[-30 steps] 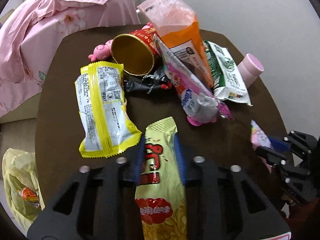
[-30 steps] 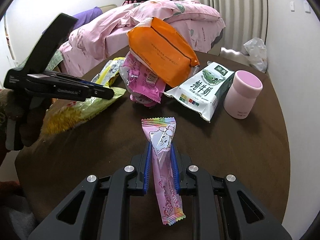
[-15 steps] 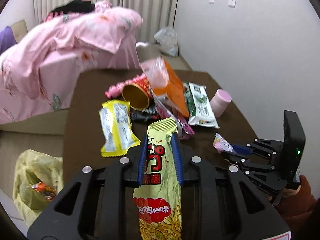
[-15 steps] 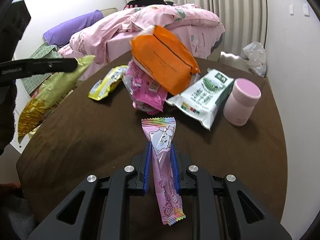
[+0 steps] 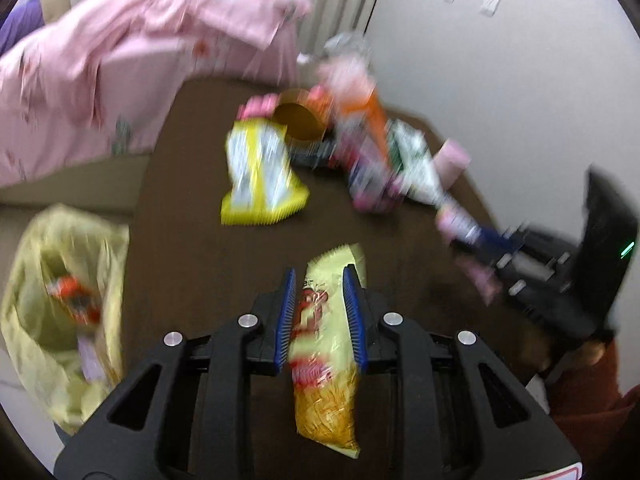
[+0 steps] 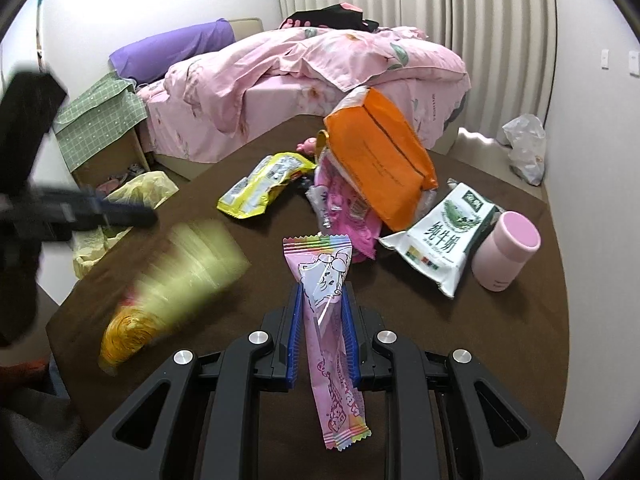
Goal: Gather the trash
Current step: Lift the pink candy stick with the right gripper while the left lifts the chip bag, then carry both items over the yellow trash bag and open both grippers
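My left gripper (image 5: pixel 320 280) is shut on a yellow-green snack bag (image 5: pixel 326 344), held above the brown table's left edge; the bag also shows blurred in the right wrist view (image 6: pixel 176 280). A yellow trash bag (image 5: pixel 60 304) stands open on the floor to the left, below the table. My right gripper (image 6: pixel 320 296) is shut on a pink candy wrapper (image 6: pixel 326 312) above the table. More wrappers lie ahead: a yellow bag (image 6: pixel 264 184), a pink bag (image 6: pixel 352 216), an orange pack (image 6: pixel 380 160), a white-green milk pouch (image 6: pixel 440 236).
A pink cup (image 6: pixel 506 256) stands at the right of the round brown table (image 6: pixel 500 340). A gold-lined can (image 5: pixel 298 122) lies on its side. A bed with a pink quilt (image 6: pixel 300 64) is behind. A cardboard box (image 6: pixel 100 136) stands at the left.
My left gripper has swung left with the snack bag, bringing the yellow trash bag more into its view. The right gripper has risen a little with the pink wrapper.
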